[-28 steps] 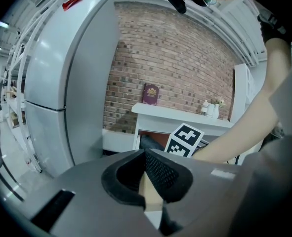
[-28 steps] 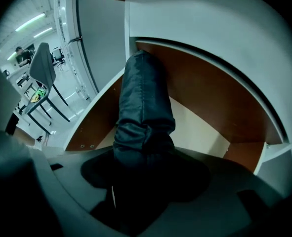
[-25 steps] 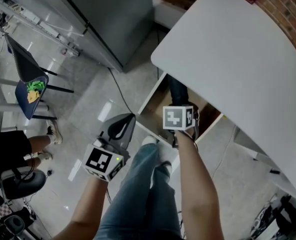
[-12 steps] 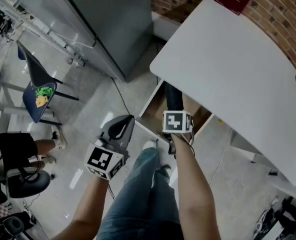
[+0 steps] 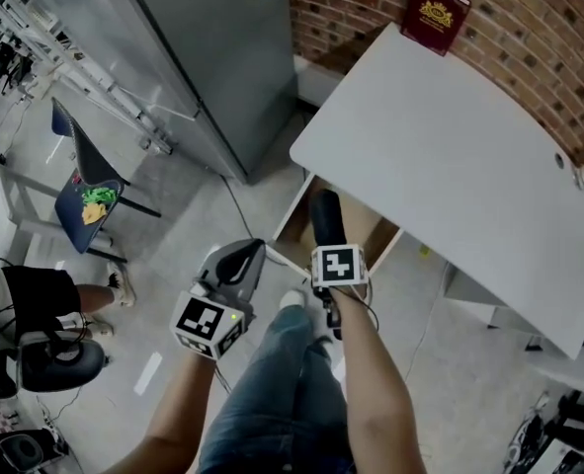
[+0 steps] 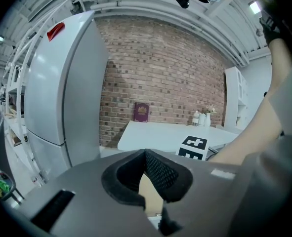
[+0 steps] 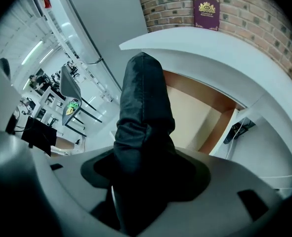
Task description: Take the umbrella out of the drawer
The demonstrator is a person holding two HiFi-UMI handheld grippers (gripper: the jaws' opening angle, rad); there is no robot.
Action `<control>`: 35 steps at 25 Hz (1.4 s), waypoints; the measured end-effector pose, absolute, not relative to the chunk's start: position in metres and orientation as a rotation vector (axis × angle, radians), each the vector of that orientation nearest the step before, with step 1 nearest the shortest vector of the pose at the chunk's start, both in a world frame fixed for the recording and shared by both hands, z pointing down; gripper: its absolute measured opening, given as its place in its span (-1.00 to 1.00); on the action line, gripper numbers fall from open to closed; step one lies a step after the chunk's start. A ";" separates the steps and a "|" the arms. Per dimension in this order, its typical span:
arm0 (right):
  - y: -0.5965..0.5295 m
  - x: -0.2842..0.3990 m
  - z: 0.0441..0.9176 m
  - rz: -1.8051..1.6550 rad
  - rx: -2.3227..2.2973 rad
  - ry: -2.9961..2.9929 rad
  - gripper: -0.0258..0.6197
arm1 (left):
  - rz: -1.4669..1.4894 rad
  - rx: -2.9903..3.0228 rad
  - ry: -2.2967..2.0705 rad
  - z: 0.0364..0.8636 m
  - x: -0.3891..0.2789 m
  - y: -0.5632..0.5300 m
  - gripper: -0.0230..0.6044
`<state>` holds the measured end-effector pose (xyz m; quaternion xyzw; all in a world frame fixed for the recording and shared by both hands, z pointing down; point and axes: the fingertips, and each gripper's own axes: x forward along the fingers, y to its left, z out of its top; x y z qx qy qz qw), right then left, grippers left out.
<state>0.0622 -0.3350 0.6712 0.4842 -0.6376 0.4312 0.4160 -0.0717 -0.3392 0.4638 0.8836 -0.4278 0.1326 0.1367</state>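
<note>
The black folded umbrella (image 7: 144, 98) sits gripped between the jaws of the right gripper (image 7: 145, 154), which stand wide apart yet press on its bunched fabric from both sides. Its far end sticks out well past the jaw tips and points toward the open drawer (image 5: 375, 230) under the edge of the white desk (image 5: 450, 146). From the head view the umbrella hangs over the drawer's near corner, but I cannot tell whether its tip is clear of the rim. The end of the umbrella nearest the hand is lost in the dark hollow behind the pads, and from above the marker cube (image 5: 336, 267) covers the jaws themselves. The back of the drawer is hidden beneath the desk top. The left gripper (image 5: 256, 249) hangs beside the person's leg, apart from the drawer, its jaws closed together at the tips and holding nothing. A red book (image 5: 435, 15) leans on the brick wall (image 5: 529, 38) behind the desk, and a tall grey cabinet (image 5: 212, 57) stands to the left
</note>
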 end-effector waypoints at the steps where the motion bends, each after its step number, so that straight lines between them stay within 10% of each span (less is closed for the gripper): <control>1: -0.332 0.063 0.664 1.083 1.217 -1.605 -0.11 | 0.369 2.572 -1.240 0.459 -0.070 -0.337 -0.94; 35: -0.255 0.091 0.372 0.664 1.519 -2.184 -0.11 | 0.102 2.831 -1.346 0.296 -0.027 -0.271 -0.94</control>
